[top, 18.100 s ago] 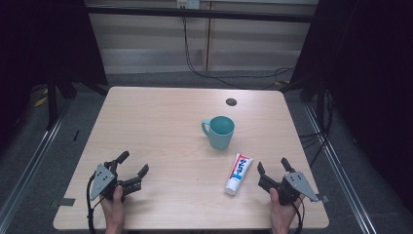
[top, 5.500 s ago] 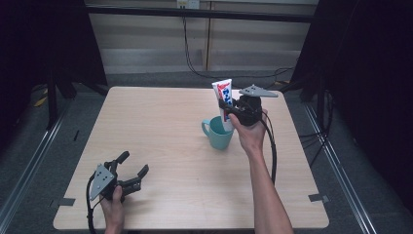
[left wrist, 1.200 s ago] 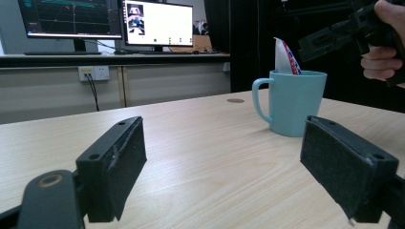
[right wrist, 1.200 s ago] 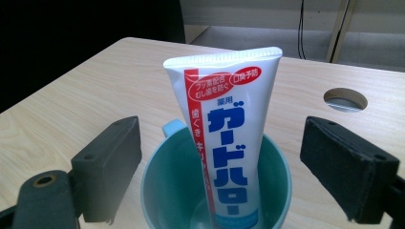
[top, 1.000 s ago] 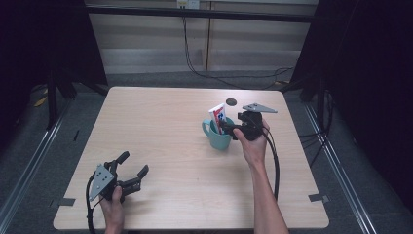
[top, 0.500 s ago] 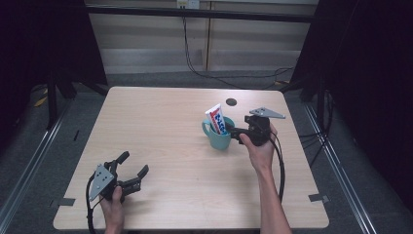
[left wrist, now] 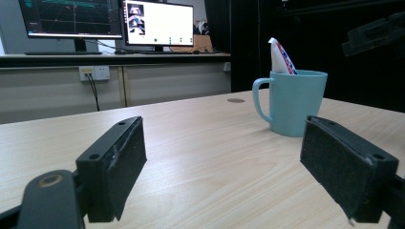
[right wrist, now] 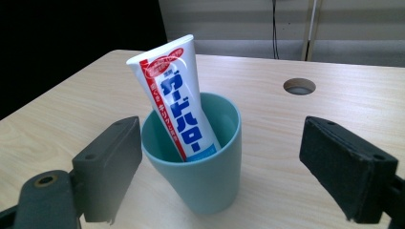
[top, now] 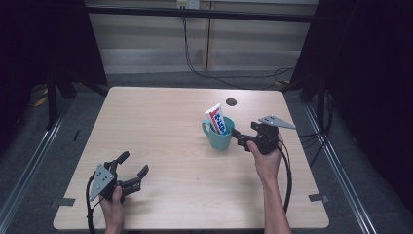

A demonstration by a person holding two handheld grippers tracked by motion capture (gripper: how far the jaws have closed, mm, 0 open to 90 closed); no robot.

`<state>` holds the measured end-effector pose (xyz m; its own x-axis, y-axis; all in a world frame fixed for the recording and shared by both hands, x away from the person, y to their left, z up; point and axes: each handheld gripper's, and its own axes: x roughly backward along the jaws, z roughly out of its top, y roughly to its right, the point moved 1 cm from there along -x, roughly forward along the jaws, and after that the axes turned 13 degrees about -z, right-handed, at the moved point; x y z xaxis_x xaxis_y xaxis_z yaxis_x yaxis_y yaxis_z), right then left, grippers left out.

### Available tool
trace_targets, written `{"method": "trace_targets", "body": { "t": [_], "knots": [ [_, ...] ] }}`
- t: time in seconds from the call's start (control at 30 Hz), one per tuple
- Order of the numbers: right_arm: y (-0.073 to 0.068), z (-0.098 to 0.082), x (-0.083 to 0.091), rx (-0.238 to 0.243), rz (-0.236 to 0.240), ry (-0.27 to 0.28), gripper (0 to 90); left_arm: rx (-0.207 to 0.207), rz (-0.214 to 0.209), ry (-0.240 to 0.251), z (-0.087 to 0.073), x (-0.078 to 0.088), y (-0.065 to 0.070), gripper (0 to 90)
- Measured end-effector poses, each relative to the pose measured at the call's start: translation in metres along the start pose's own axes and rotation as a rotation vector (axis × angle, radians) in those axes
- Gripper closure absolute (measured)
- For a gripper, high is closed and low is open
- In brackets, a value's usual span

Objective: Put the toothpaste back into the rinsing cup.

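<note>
Since half a second ago my right claw (top: pixel 239 139) has drawn back from the toothpaste tube (top: pixel 219 120), which now stands by itself in the teal mug (top: pixel 220 136). Eighteen seconds ago that tube lay flat on the surface (top: pixel 160 122) at about 5 o'clock of the mug; the mug has kept its place.

From the high view, the right claw sits just at 3 o'clock of the mug, its jaws spread and gripping nothing, with the grey three-cornered plate (top: pixel 275 121) on top of it. In the right gripper view the jaws stand wide to either side of the mug (right wrist: pixel 200 157), apart from it. The tube (right wrist: pixel 176 105) leans toward 11 o'clock, its crimped flat end up, its lower end down inside the cup and resting against the rim. Its face is white with a red stripe and blue lettering. A round cable hole (right wrist: pixel 299 86) shows in the surface at 1 o'clock of the mug.

My left claw (top: pixel 131 171) rests at the near left corner of the surface, well apart from the mug, jaws spread and empty. In its own view the mug (left wrist: pixel 292 102) stands at 2 o'clock with its handle turned left.
</note>
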<state>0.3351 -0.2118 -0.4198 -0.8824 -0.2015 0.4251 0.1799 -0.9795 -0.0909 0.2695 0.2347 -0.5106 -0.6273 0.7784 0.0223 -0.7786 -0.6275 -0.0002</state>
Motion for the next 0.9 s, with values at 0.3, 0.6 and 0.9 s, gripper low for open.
{"method": "trace_targets", "body": {
  "t": [0.3, 0.6, 0.9],
  "knots": [
    [0.007, -0.013, 0.013, 0.008, -0.016, 0.027, 13.6, 0.002, -0.003, 0.0, 0.0, 0.0, 0.0, 15.6],
    [0.014, -0.028, 0.028, 0.01, -0.037, 0.021, 13.7, 0.0, 0.001, 0.0, 0.0, 0.0, 0.0, 15.6],
    [0.021, -0.044, 0.043, -0.003, -0.047, 0.07, 13.6, 0.001, 0.001, 0.0, 0.0, 0.0, 0.0, 15.6]
  ]
}}
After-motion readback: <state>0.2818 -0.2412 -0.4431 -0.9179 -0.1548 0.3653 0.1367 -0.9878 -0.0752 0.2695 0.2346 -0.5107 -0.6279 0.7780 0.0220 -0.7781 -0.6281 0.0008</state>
